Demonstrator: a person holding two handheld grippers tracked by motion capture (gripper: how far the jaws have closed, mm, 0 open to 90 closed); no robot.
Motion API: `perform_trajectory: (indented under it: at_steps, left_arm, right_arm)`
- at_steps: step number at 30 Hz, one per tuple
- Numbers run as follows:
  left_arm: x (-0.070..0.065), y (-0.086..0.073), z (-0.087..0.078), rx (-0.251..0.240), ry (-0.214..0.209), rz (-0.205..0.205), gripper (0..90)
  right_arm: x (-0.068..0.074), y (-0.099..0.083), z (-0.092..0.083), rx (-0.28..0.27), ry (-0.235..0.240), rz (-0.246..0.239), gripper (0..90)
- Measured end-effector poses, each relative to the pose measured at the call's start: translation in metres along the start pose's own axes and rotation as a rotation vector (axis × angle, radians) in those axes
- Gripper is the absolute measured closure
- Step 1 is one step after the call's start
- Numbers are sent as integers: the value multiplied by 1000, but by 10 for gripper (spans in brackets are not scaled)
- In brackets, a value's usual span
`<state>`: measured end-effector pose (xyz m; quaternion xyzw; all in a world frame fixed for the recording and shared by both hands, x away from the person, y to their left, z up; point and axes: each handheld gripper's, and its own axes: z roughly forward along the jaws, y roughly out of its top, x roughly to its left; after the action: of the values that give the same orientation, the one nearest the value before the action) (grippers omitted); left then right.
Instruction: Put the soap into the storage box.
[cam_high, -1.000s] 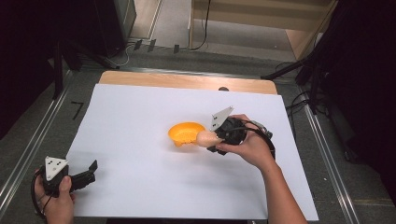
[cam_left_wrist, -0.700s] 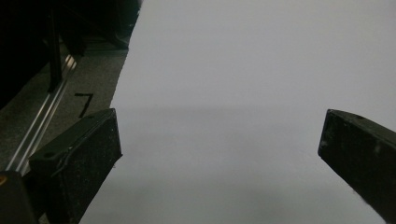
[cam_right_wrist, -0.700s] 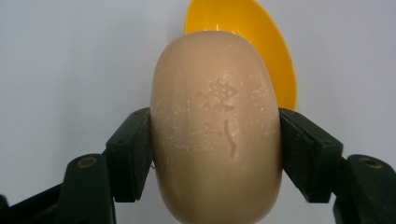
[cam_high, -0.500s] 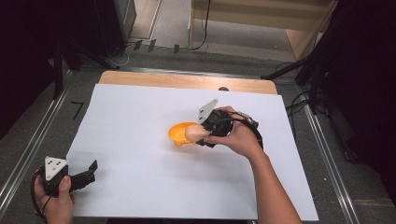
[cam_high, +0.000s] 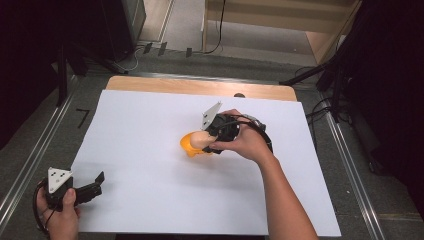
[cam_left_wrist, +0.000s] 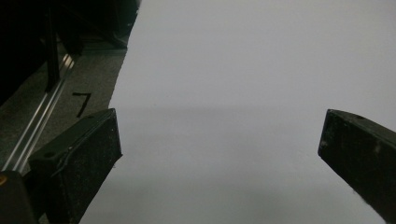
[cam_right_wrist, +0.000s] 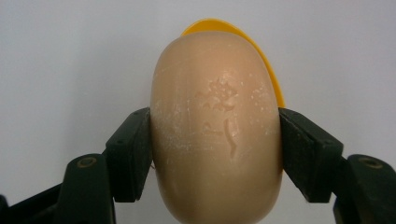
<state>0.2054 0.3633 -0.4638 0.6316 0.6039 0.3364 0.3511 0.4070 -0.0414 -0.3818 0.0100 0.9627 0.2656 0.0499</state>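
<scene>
A tan oval bar of soap (cam_right_wrist: 215, 126) is clamped between the two black jaws of my right gripper (cam_right_wrist: 215, 140), which is shut on it. In the high view the soap (cam_high: 200, 139) hangs over an orange dish (cam_high: 192, 146) near the middle of the white sheet, with the right gripper (cam_high: 204, 139) and the hand behind it. The dish's yellow-orange rim (cam_right_wrist: 233, 32) peeks out beyond the soap. My left gripper (cam_high: 95, 184) rests at the sheet's front left corner, open, with bare white sheet between its jaws (cam_left_wrist: 219, 154).
The white sheet (cam_high: 150, 120) covers a wooden table (cam_high: 200, 86) set in a metal-railed frame (cam_high: 30, 165). Black stands and cables sit on the floor beyond the far edge and at the right.
The right hand has carried the soap to the left and slightly away, from the dish's right side to above the dish. The left gripper has stayed put.
</scene>
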Motion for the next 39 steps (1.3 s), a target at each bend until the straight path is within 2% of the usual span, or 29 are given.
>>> perform_trajectory:
  at_steps: [9, 17, 21, 27, 30, 33, 39]
  left_arm:
    - [1, 0, 0, -1, -6, -3, 0]
    - [1, 0, 0, -4, -6, -7, 0]
    - [1, 0, 0, -2, -7, -7, 0]
    - [1, 0, 0, -2, -8, -7, 0]
    - [1, 0, 0, 0, -8, -6, 0]
    - [1, 0, 0, -1, -8, -9, 0]
    - [1, 0, 0, 0, -9, -9, 0]
  right_arm:
    - [-9, 3, 13, 29, 25, 4, 328]
    - [-14, 4, 19, 44, 47, 18, 326]
    - [-16, 5, 20, 52, 44, 26, 325]
    - [-18, 3, 24, 56, 72, 43, 323]
    - [-20, 3, 24, 56, 58, 55, 322]
    - [-22, 3, 19, 13, 57, 81, 324]
    - [-21, 0, 8, -4, 20, 119, 267]
